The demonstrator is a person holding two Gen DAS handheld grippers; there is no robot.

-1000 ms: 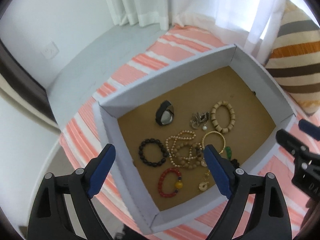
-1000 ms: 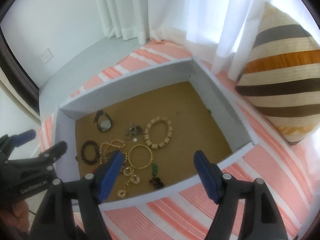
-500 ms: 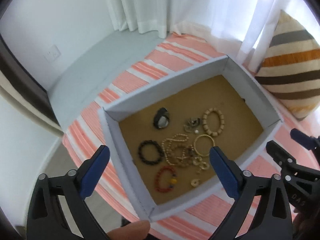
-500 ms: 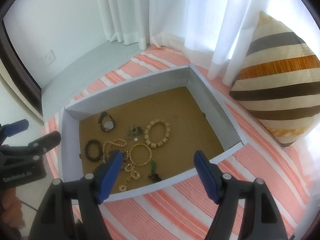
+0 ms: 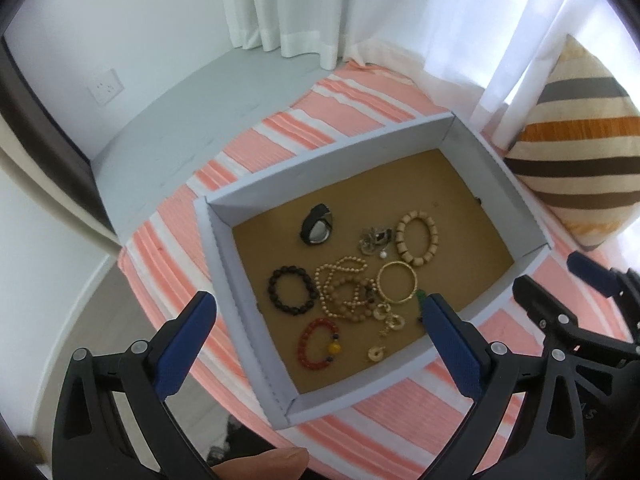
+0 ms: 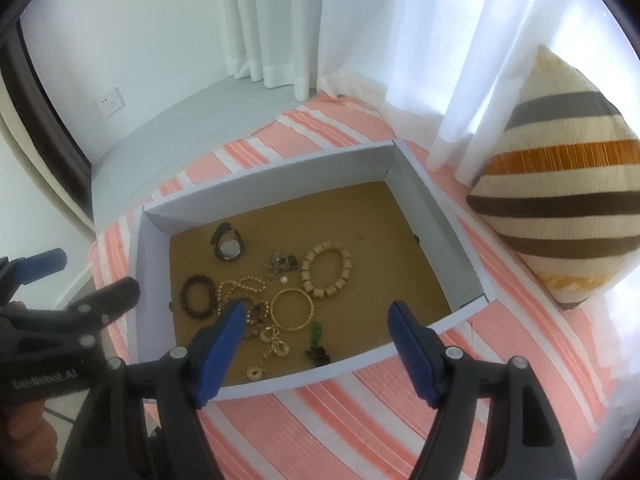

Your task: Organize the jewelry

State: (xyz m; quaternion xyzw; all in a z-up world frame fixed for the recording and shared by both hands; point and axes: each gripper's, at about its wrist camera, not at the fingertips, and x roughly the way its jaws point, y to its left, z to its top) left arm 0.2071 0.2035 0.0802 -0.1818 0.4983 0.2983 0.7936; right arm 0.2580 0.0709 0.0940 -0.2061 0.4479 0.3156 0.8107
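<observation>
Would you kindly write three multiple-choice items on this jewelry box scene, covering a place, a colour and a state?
1. Where does the red bead bracelet lie in the box?
A. near corner on the left gripper's side
B. far corner by the pillow
C. outside on the cloth

2. What colour are the gripper pads?
A. red
B. blue
C. green

3. How do the left gripper and right gripper stand?
A. both open, holding nothing
B. both shut
C. one holding a bangle

Answers: A, it sits nearest that corner; B, pads show blue; A, wide gaps, nothing between.

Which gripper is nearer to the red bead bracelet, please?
Left. The left gripper hovers open just above the red bead bracelet; the right gripper hangs open farther right, over the box's near wall.
</observation>
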